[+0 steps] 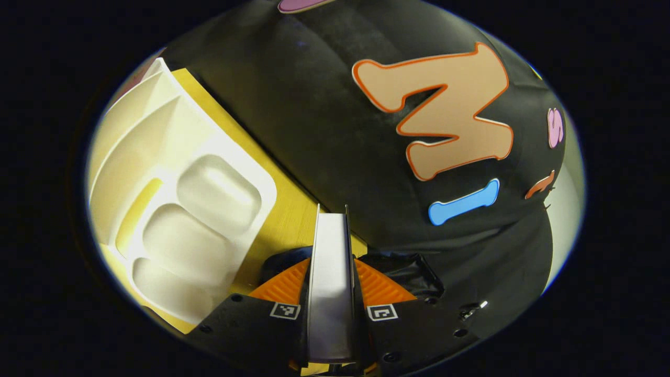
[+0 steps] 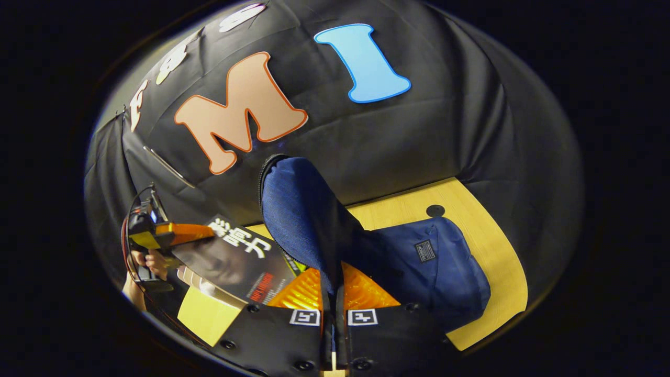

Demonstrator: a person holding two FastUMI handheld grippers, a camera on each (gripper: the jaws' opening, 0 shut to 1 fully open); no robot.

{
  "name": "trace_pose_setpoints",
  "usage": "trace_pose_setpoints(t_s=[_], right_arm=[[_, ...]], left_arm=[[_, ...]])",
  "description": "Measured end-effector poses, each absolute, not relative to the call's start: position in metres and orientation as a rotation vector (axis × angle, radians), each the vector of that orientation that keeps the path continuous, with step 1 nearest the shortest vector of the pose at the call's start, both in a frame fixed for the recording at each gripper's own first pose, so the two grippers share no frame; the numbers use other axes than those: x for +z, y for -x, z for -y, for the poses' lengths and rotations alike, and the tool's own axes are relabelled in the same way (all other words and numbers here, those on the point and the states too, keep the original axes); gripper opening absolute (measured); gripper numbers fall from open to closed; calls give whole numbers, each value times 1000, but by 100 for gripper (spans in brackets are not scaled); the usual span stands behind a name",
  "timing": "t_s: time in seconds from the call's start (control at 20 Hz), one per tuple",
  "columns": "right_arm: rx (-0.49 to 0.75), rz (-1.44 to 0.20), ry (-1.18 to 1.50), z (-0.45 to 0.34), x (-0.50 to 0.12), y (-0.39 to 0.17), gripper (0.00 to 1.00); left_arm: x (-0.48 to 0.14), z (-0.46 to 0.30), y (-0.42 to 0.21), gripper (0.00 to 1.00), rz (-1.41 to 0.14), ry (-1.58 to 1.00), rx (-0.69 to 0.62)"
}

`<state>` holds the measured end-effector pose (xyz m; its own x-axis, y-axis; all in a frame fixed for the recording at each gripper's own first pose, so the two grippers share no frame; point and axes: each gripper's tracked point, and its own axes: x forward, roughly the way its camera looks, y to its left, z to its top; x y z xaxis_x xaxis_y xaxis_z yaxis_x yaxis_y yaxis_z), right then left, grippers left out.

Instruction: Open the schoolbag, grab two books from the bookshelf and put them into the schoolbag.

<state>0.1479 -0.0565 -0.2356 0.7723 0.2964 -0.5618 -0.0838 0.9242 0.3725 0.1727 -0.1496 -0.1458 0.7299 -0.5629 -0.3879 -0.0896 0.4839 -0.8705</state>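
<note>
My left gripper (image 1: 331, 275) is shut on a book (image 1: 331, 246), seen edge-on as a pale upright strip between the fingers. In the right gripper view this book (image 2: 235, 259) has a dark cover and sticks out from the left gripper (image 2: 172, 233), held by a hand at the far left, just left of the bag's opening. My right gripper (image 2: 333, 288) is shut on the raised flap (image 2: 298, 209) of the blue schoolbag (image 2: 434, 272), holding it up. The bag's body lies on the wooden table (image 2: 487, 241) to the right. The inside of the bag is hidden.
A white moulded bookshelf rack (image 1: 209, 199) with rounded compartments lies on the yellow table (image 1: 282, 209) left of the held book. The black booth cloth (image 1: 324, 104) hangs close behind. A small black round hole (image 2: 435, 210) sits in the tabletop beyond the bag.
</note>
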Motion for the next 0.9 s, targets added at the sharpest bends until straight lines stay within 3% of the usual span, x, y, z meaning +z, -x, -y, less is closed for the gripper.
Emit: trace_pose_setpoints(t_s=[0.4, 0.9], right_arm=[[225, -644, -366, 60, -230, -150, 4], [217, -631, -374, 60, -231, -149, 7]], left_arm=[[-202, 234, -175, 34, -810, 1062, -316], [-228, 318, -180, 34, -868, 1149, -350]])
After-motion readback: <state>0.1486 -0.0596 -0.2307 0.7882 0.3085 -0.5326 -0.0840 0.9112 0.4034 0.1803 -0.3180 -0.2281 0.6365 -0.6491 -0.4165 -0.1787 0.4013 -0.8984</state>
